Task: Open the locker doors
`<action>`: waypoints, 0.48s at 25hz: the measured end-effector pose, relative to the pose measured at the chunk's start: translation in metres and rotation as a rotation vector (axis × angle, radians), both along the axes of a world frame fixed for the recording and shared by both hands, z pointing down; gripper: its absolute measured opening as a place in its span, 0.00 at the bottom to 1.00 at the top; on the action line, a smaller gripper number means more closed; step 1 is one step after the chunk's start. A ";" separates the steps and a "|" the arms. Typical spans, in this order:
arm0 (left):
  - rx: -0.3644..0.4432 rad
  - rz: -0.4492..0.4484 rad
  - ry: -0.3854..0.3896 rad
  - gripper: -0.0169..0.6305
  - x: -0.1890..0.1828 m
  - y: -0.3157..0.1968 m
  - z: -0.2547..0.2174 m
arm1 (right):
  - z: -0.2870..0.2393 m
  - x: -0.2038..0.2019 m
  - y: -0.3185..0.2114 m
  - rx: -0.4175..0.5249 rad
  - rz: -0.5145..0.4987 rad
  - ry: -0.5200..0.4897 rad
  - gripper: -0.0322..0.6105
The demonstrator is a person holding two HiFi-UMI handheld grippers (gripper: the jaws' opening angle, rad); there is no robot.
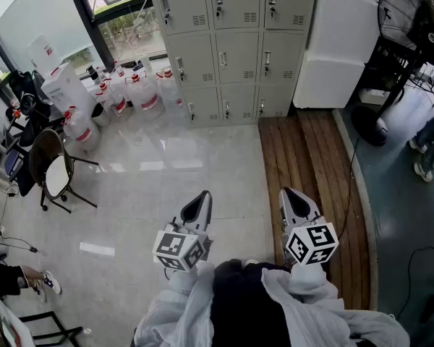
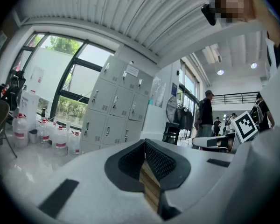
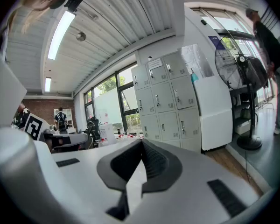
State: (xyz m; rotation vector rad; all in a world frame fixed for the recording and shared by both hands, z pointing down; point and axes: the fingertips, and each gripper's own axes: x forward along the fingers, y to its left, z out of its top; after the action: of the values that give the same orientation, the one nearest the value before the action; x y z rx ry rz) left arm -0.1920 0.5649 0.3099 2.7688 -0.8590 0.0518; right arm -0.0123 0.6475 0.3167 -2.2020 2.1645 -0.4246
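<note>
The grey lockers (image 1: 228, 45) stand against the far wall, three columns wide, and every door that I can see is closed. They also show in the left gripper view as the lockers (image 2: 113, 111) and in the right gripper view as the lockers (image 3: 167, 97). Both grippers are held low in front of the person, far short of the lockers. My left gripper (image 1: 202, 199) is shut with nothing in it, its jaws meeting at the tip (image 2: 144, 143). My right gripper (image 1: 290, 196) is also shut and empty (image 3: 141, 142).
Several water jugs (image 1: 139, 94) crowd the floor left of the lockers. A chair (image 1: 52, 170) stands at the left. A white cabinet (image 1: 338, 45) and a black fan (image 1: 409, 20) stand right of the lockers. Wooden decking (image 1: 311, 161) runs toward them. A person's feet (image 1: 422, 154) show at the right.
</note>
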 end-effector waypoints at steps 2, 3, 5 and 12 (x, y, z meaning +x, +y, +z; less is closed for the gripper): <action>0.002 0.003 -0.004 0.04 0.000 0.002 0.001 | 0.001 -0.003 0.000 -0.007 -0.008 0.003 0.05; 0.003 0.005 -0.008 0.04 -0.001 0.003 0.001 | 0.001 -0.006 0.001 -0.008 -0.012 0.002 0.05; 0.000 0.006 -0.018 0.04 -0.003 0.004 0.003 | 0.001 -0.010 0.001 -0.007 -0.017 0.000 0.05; -0.007 0.012 -0.028 0.04 -0.009 0.003 0.012 | 0.008 -0.015 0.003 -0.022 -0.002 0.005 0.05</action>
State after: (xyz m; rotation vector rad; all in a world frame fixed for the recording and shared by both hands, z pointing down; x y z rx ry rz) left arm -0.2014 0.5677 0.3215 2.7729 -0.8481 0.0958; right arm -0.0274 0.6506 0.3246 -2.2143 2.1758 -0.4447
